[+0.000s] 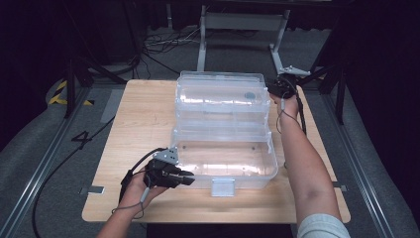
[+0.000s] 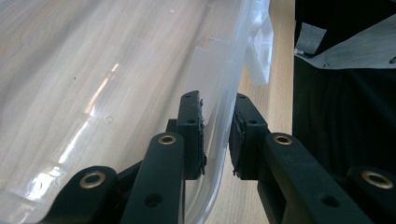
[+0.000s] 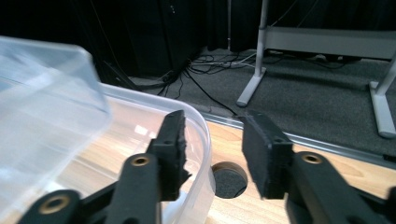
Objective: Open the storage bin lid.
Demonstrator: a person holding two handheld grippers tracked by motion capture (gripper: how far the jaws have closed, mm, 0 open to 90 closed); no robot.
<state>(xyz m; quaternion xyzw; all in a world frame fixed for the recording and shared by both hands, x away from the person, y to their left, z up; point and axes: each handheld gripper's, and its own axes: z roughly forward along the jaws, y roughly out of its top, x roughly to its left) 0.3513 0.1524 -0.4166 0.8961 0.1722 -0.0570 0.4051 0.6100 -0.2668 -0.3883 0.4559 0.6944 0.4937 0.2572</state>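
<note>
1. Centrally on the light wooden table (image 1: 141,119) sits a large clear plastic storage box (image 1: 223,166) with its clear hinged lid (image 1: 220,94) swung up and back, so the lid stands at the far side and the open tub lies nearer the person.
2. At the near left corner of the tub, the left gripper (image 1: 174,174) reaches in from the person's left hand (image 1: 141,187), its cable trailing back over the wrist.
3. Seen from the left gripper view, this gripper (image 2: 215,135) straddles the tub's transparent side wall (image 2: 219,112), one black jaw inside the box and the other outside, both pads pressed on the plastic, so it is clamped on the wall.
4. A white plastic latch (image 2: 261,56) sticks out from the tub's rim farther along that wall; the same latch (image 1: 222,187) hangs at the middle of the near side in the high view.
5. Over at the far right corner, the right gripper (image 1: 281,88) is held beside the raised lid by the person's right hand (image 1: 289,103), forearm stretched along the table's right edge.
6. From the right gripper view, its gripper (image 3: 212,140) has the jaws parted: the rounded clear rim (image 3: 203,135) lies between them, close beside the left jaw, while the right pad stands clear of it, so nothing is gripped.
7. Behind that rim, a round grommet hole (image 3: 229,177) shows in the tabletop, and grey metal stand legs (image 3: 254,74) stand on the dark floor beyond.
</note>
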